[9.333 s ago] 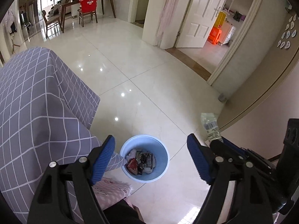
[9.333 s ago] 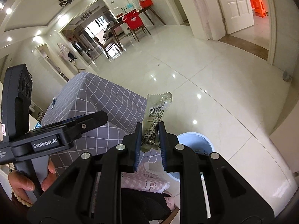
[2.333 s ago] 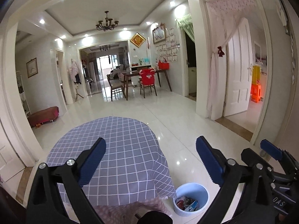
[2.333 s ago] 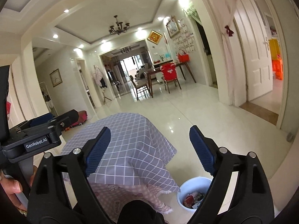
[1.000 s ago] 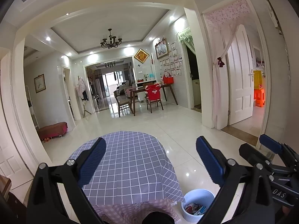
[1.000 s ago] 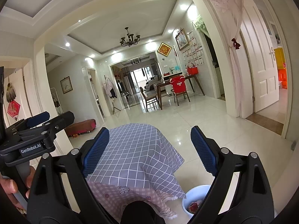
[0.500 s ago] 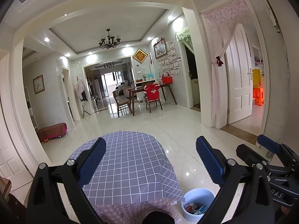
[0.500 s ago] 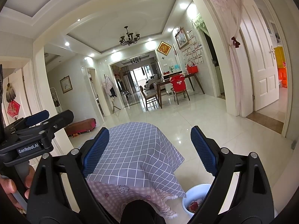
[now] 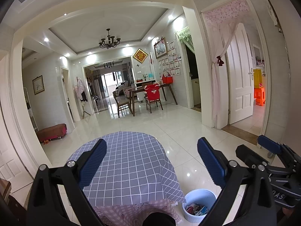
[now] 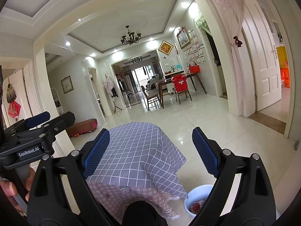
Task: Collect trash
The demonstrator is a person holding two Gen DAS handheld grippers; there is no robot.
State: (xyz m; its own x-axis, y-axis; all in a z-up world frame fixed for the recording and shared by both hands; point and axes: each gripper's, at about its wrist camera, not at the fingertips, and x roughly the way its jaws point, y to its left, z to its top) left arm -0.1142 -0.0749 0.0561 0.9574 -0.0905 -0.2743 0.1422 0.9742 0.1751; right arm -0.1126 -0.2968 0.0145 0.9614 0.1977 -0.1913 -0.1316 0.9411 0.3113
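Note:
A light blue trash bin (image 9: pixel 199 199) with several wrappers inside stands on the floor at the right foot of the table. The right wrist view shows the same bin (image 10: pixel 197 194), partly hidden behind a gripper finger. My left gripper (image 9: pixel 152 162) is open with nothing between its blue pads, held high above the table (image 9: pixel 129 165), whose grey checked cloth is bare. My right gripper (image 10: pixel 150 150) is open and empty too, over the same table (image 10: pixel 139 150). The other gripper shows at each frame's edge.
A pink patterned cloth (image 10: pixel 120 192) hangs under the grey one at the table's near side. White tiled floor (image 9: pixel 169 124) stretches to a dining table with chairs (image 9: pixel 148 94). A low red bench (image 9: pixel 51 131) stands left, and an open white door (image 9: pixel 240 86) right.
Over the last second both views have held almost still. About nine seconds ago the right gripper was shut on a wrapper above the bin; now both grippers are raised and empty.

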